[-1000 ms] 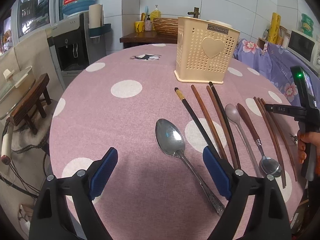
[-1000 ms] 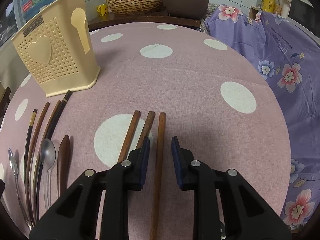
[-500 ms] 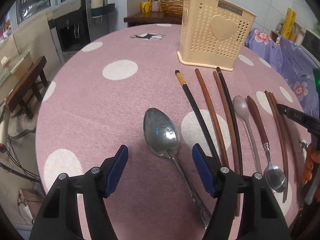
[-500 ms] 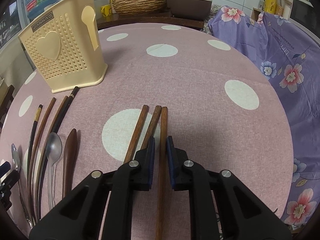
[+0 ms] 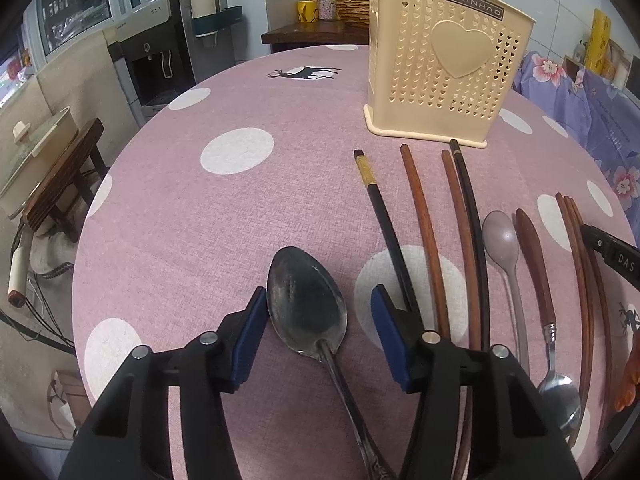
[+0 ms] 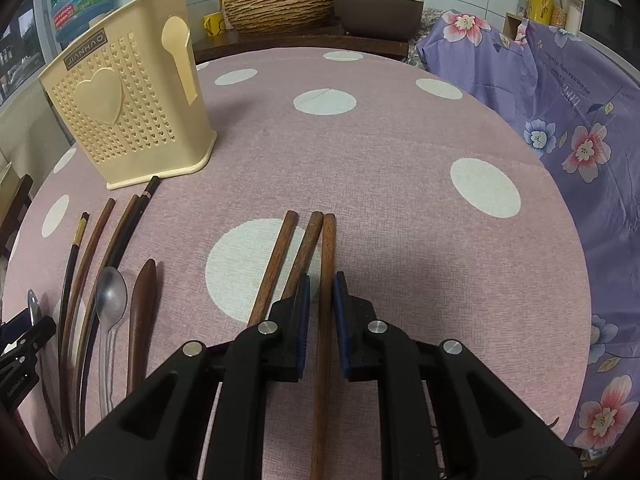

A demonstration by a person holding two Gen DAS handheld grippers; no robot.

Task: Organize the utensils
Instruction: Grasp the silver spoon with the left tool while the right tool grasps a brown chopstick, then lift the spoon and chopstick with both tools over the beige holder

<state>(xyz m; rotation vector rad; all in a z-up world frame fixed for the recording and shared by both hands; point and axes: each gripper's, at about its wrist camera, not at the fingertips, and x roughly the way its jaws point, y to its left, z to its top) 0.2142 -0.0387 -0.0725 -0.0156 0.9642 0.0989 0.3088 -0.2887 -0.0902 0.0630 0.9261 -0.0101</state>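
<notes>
A large metal spoon (image 5: 306,308) lies on the pink dotted tablecloth. My left gripper (image 5: 318,292) straddles its bowl, jaws closing; the left pad is at the bowl's edge and the right pad stands apart from it. Three wooden chopsticks (image 6: 276,264) lie side by side, and my right gripper (image 6: 322,276) is shut on the rightmost chopstick (image 6: 328,240), still flat on the cloth. The beige perforated utensil caddy (image 5: 444,80) (image 6: 128,116) stands upright at the back. In front of it lie dark and brown chopsticks (image 5: 424,232), a grey spoon (image 5: 500,236) and a wooden-handled spoon (image 5: 536,264).
The round table (image 5: 200,220) drops off at left beside a wooden stool (image 5: 52,184) and a water dispenser (image 5: 160,64). Purple floral cloth (image 6: 560,120) borders the right side. A wicker basket (image 6: 280,8) and a cooker (image 6: 376,0) sit behind the table.
My left gripper moved forward and down over the large spoon and its jaws narrowed around the bowl. My right gripper's jaws closed onto the rightmost chopstick without shifting.
</notes>
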